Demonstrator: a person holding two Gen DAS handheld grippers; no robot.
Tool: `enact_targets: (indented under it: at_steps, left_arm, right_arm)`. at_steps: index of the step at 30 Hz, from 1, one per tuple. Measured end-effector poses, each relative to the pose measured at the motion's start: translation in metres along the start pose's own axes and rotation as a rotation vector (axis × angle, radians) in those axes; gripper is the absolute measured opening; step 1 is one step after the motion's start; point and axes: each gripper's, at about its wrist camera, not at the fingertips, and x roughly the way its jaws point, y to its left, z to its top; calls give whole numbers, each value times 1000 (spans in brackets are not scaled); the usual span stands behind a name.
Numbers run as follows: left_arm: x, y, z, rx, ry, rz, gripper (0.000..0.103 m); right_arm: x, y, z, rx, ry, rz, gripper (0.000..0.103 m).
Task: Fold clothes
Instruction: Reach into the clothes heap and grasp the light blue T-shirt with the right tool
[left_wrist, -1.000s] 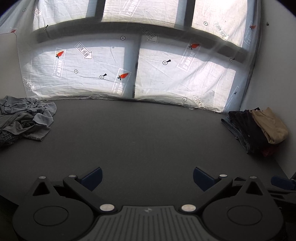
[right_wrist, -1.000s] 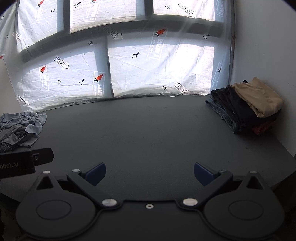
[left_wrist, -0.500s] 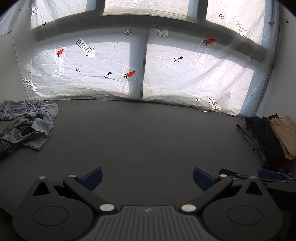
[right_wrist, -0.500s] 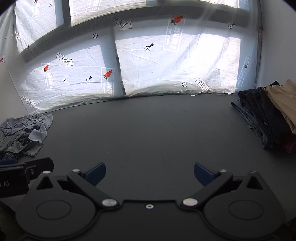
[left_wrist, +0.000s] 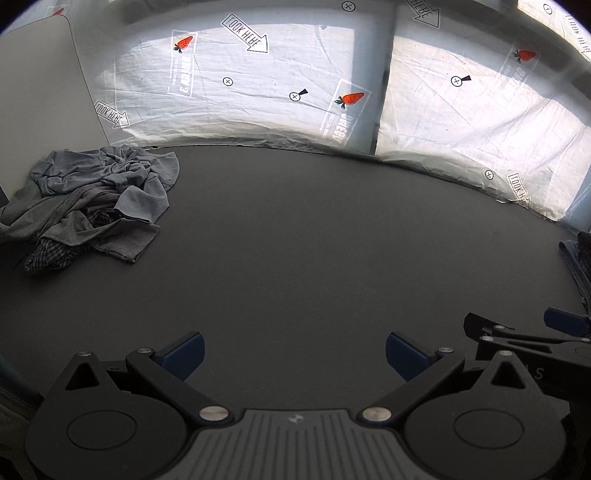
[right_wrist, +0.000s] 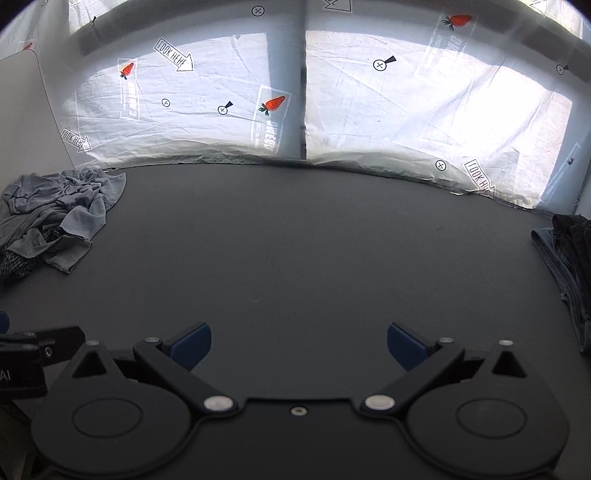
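Jaws wide & empty on left gripper (left_wrist: 294, 347) and right gripper (right_wrist: 299, 341); next garment pending: reach crumpled grey pile (left_wrist: 92, 199), tabletop's far-left corner

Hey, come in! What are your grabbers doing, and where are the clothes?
Left gripper open, empty. Right gripper open, empty. Crumpled grey clothes far left, untouched. Nothing blocking the way.

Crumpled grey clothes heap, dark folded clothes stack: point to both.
Crumpled grey clothes heap (left_wrist: 92, 199), left wrist view, on its wrinkled middle.
Dark folded clothes stack (right_wrist: 569, 258), right wrist view, on its denim bottom layer.
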Motion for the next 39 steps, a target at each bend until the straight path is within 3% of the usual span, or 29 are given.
enact_targets:
  at_steps: [6,13,18,25,30,33,35,37,39]
  left_arm:
    - [52,61,44,-50,31,12,103]
    - [114,146,92,-154,86,30,103]
    - [160,210,111,-233,113,72,103]
    - [230,313,109,-522,204,201,103]
    - [263,354,105,-580,270,262,103]
    - [277,369,104,-592,291,294,103]
    - [284,376,104,-597,304,304,103]
    - [291,383,104,-604,320,315,103]
    - [296,390,104,-618,336,328,103]
  right_arm:
    - [52,46,43,-70,14,-46,103]
    - [114,128,81,-222,28,-64,103]
    - [156,185,106,-314,32,-16,103]
    - [228,252,128,-411,83,154,103]
    - [268,300,137,-480,53,203,103]
    - [289,326,145,-477,29,256,92]
    - [304,343,150,-469,37,288,68]
    - [316,358,153,-469,41,329,56]
    - [326,374,154,-477,49,399,54]
